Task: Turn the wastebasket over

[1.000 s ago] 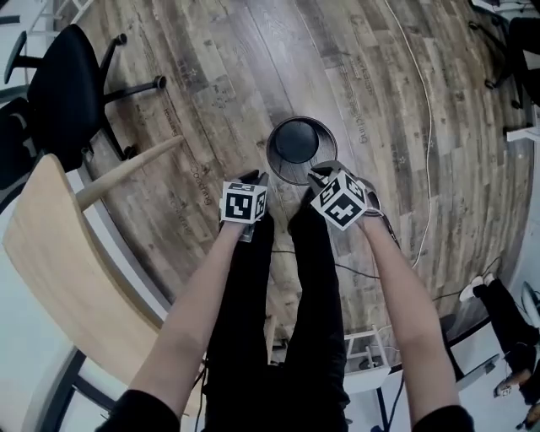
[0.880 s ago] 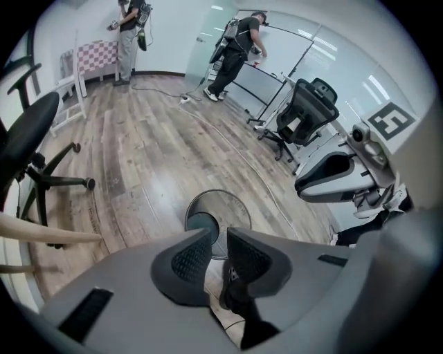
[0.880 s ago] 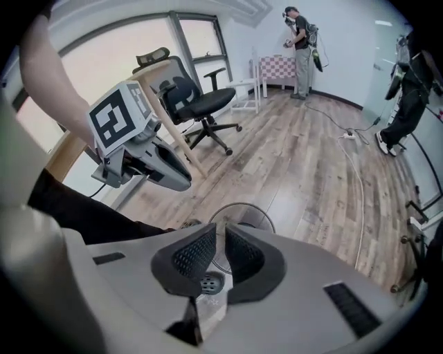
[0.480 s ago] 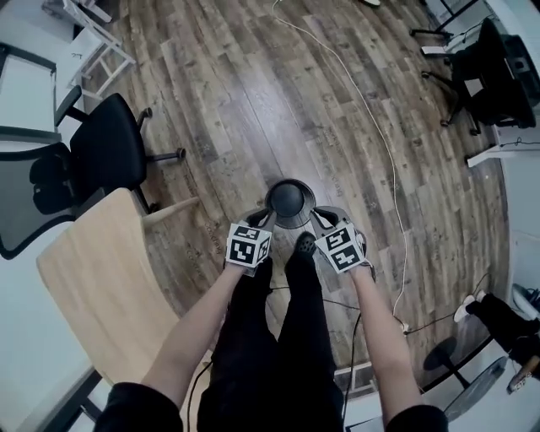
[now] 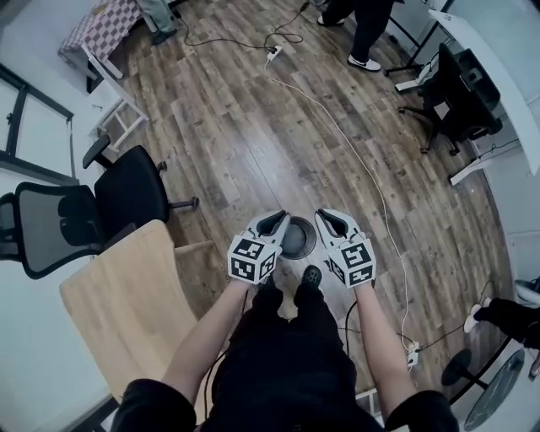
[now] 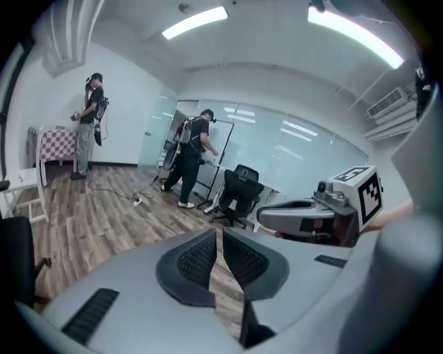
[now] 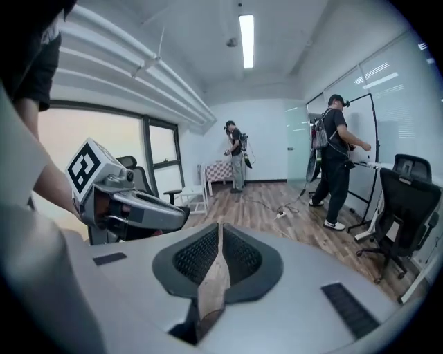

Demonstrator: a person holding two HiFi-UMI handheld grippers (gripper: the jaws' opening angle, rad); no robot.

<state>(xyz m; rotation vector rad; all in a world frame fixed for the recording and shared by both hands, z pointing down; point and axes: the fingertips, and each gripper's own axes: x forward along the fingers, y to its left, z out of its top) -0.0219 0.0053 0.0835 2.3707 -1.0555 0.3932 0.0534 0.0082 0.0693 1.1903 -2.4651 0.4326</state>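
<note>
Hovering over the wastebasket (image 5: 297, 239) — left gripper (image 5: 274, 222) just closing empty, right gripper (image 5: 332, 221) closed.

The room was brightly and evenly lit. 2 ceiling light strips (image 6: 195, 21) glared overhead in the left gripper view. 1 ceiling strip (image 7: 247, 40) did the same in the right gripper view, where a window (image 7: 97, 142) added a warm, washed-out glow. The glass wall (image 6: 291, 148) caught pale reflections. In the head view the wood floor (image 5: 253, 126) carried only soft shadows, and the wastebasket (image 5: 297, 238) read as a dark disc. All 3 views bowed strongly at the edges, and both gripper views had black corners.
</note>
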